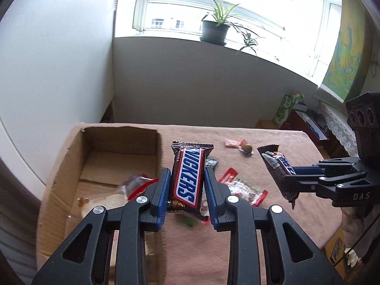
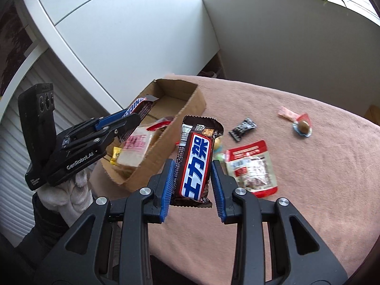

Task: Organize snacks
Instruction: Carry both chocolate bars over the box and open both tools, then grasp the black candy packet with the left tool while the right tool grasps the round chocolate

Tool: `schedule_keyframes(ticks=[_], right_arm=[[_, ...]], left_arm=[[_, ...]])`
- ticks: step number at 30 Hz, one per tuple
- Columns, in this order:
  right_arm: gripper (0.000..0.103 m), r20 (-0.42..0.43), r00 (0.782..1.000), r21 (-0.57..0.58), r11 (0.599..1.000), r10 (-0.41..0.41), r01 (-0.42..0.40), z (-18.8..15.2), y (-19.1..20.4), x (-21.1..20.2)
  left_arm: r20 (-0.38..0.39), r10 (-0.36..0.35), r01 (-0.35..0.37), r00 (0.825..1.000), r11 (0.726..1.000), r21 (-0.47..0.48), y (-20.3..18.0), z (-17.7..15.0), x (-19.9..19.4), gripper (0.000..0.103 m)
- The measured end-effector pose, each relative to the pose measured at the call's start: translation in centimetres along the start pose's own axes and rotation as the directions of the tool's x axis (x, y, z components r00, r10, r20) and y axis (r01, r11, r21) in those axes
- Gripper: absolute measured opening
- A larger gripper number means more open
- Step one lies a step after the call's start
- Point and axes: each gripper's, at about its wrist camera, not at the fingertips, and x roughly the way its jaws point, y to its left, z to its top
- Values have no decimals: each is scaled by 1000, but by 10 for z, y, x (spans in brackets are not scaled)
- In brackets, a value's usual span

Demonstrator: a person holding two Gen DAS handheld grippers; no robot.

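My left gripper is shut on a brown Snickers bar and holds it in the air beside the right wall of an open cardboard box. In the right wrist view the left gripper holds that bar over the box. My right gripper is shut on a second Snickers bar above the pink tablecloth. It also shows at the right of the left wrist view with its bar. The box holds a bread pack and other snacks.
Loose snacks lie on the cloth: a red and clear pouch, a small black packet, a brown candy on blue wrapping, and a pink wrapper. A white cabinet stands left of the table. A potted plant is on the windowsill.
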Motion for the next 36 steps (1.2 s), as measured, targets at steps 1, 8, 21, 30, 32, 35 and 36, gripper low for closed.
schedule_keyframes(ticks=[1, 8, 21, 30, 32, 35, 36], right_arm=[[32, -4, 1000, -11, 1000, 10, -10, 1, 9, 3], [32, -37, 996, -64, 995, 76, -78, 6, 64, 39], [32, -97, 994, -120, 991, 43, -54, 10, 115, 110], [60, -74, 997, -158, 987, 11, -22, 7, 129, 123], [69, -57, 998, -157, 987, 20, -29, 7, 126, 118], [70, -49, 998, -156, 987, 26, -33, 8, 121, 113], [71, -45, 999, -156, 987, 24, -31, 7, 120, 112]], left_arm=[[2, 14, -14, 1000, 1000, -10, 9, -1, -3, 27], [2, 109, -109, 994, 992, -66, 56, -9, -7, 27], [-50, 161, -166, 986, 977, -137, 109, -10, 15, 27], [-56, 173, -179, 983, 974, -141, 115, -8, 20, 28], [-58, 174, -181, 983, 973, -142, 115, -8, 20, 28], [-52, 186, -191, 981, 970, -152, 115, -7, 17, 49], [-41, 186, -190, 982, 970, -155, 115, -6, 15, 58]])
